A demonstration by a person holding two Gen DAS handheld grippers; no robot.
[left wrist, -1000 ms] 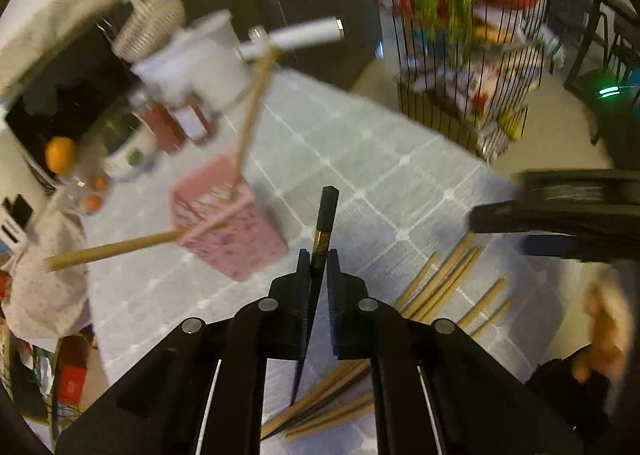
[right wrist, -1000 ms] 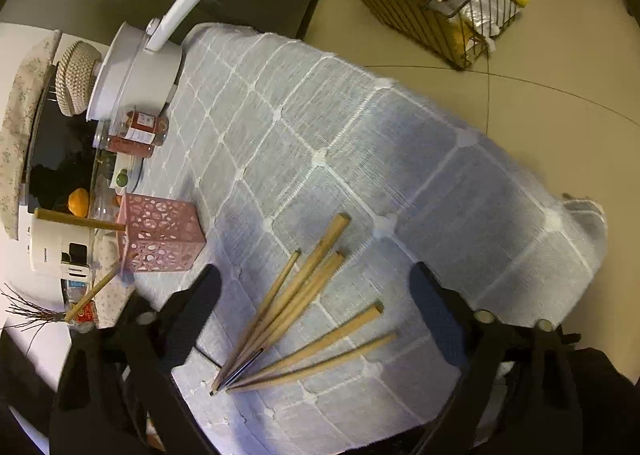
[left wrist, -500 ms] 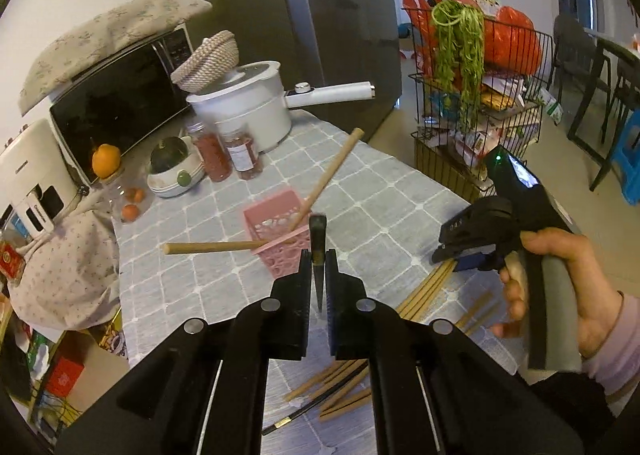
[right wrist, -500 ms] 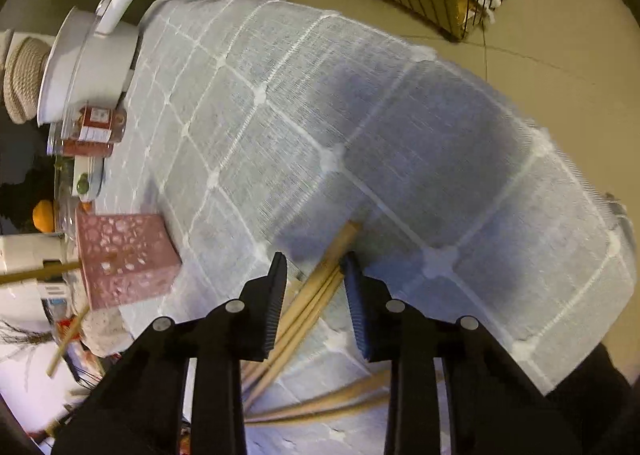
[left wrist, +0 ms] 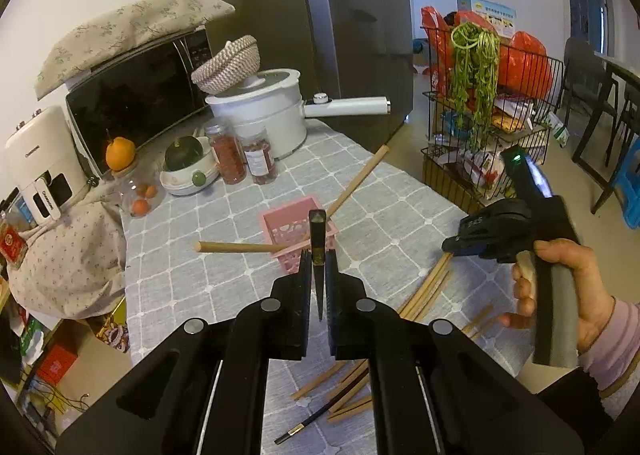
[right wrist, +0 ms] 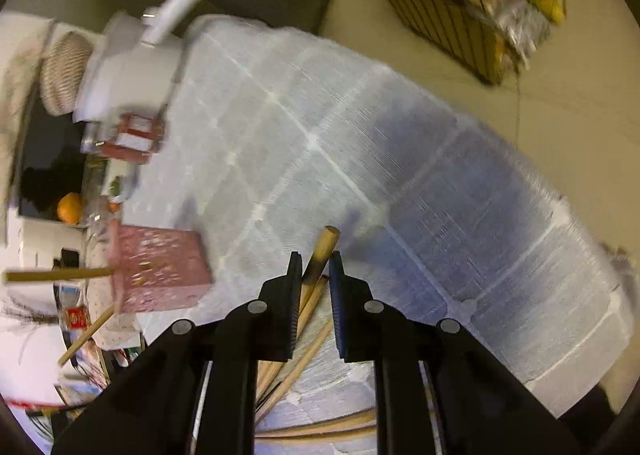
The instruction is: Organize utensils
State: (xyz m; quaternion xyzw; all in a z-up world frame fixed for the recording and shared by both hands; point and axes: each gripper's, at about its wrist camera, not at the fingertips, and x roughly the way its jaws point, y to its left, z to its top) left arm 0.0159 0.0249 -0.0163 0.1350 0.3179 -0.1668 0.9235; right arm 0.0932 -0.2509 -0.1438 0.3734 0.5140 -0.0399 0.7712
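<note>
My left gripper (left wrist: 318, 255) is shut on a black chopstick (left wrist: 317, 235) and holds it upright above the table, in front of the pink perforated holder (left wrist: 280, 217). Two wooden chopsticks (left wrist: 240, 247) lean out of that holder. In the right wrist view, my right gripper (right wrist: 314, 259) points down at the pile of wooden chopsticks (left wrist: 424, 291). Its jaws are closing, and one wooden chopstick (right wrist: 322, 247) sits between the pads, touching them. The holder (right wrist: 160, 267) stands to its left. A hand (left wrist: 560, 279) grips the right tool.
A second black chopstick (left wrist: 316, 417) lies near the grey checked tablecloth's (left wrist: 200, 279) front edge. At the back stand spice jars (left wrist: 260, 155), a white pot (left wrist: 272, 115), a microwave (left wrist: 136, 95) and fruit. A wire rack (left wrist: 480, 127) stands on the floor to the right.
The right gripper's jaws went from wide apart to nearly together around a wooden chopstick. The left gripper rose and drew back with the black chopstick in it.
</note>
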